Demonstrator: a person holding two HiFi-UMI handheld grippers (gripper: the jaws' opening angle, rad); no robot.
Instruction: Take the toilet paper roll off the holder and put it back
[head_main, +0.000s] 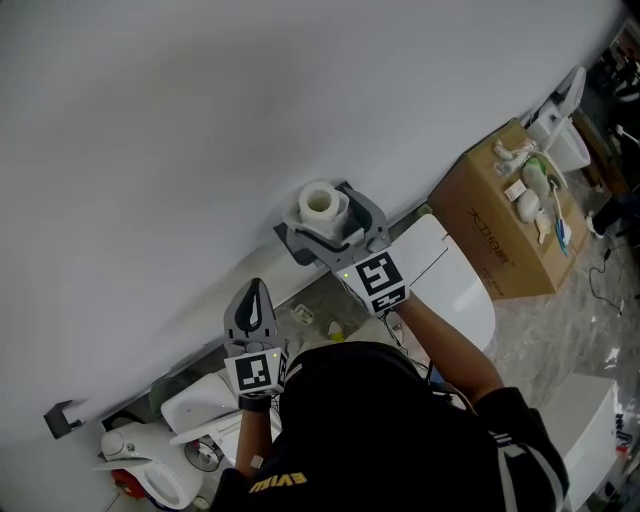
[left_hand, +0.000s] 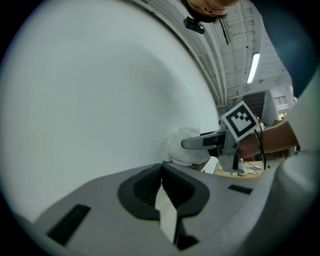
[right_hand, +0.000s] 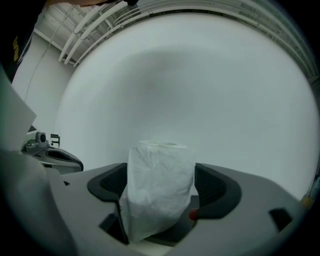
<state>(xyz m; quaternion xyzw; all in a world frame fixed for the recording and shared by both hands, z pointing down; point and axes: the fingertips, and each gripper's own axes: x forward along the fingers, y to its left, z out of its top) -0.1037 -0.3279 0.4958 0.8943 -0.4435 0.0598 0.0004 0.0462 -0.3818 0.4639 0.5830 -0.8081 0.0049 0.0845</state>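
Toilet paper roll (head_main: 322, 203), upright, gripped in right gripper's (right_hand: 161, 175) wide jaws; left gripper's (left_hand: 162, 170) jaws closed on paper strip (left_hand: 166, 212); head view alone shows cardboard box (head_main: 490, 245), bottles (head_main: 530, 190) on top.

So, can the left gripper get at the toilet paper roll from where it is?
Probably not cleanly: the right gripper has its jaws on the toilet paper roll from both sides, and the left gripper is shut.

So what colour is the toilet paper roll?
The toilet paper roll is white, clearest in the right gripper view.
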